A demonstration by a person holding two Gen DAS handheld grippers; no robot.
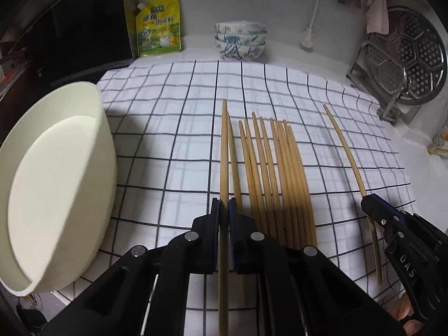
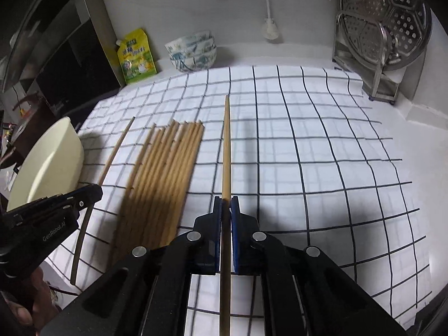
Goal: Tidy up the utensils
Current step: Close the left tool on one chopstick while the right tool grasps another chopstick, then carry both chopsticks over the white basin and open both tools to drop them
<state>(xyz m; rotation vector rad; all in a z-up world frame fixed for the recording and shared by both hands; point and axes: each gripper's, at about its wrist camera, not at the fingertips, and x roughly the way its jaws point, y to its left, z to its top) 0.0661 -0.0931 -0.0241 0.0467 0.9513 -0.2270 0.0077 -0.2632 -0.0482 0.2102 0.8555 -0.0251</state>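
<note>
The left tool [image 1: 224, 207] is clamped on a single bamboo chopstick [image 1: 224, 151], its two dark fingers pressed against the stick from either side. That stick points away toward the far wall and runs back between the fingers toward the camera. The right tool [image 2: 226, 205] likewise grips one chopstick [image 2: 226, 145], held straight ahead above the checked cloth [image 2: 308, 140] that covers the counter [image 2: 414, 140].

Between the two held sticks, a loose bundle of chopsticks [image 1: 280, 173] lies flat on the cloth, side by side and roughly parallel, tips toward the far side. In the left wrist view the right tool [image 1: 372, 204] shows at the near right, well apart from the bundle, with its stick curving away across the cloth.

A cream plastic container [image 1: 56, 184] sits at the left edge of the cloth, tipped so its opening faces the camera. At the far side stand stacked patterned bowls [image 1: 240, 40], a yellow-green refill pouch [image 1: 158, 26] to their left, and a perforated steel steamer plate [image 1: 411, 58] in a rack on the right.
</note>
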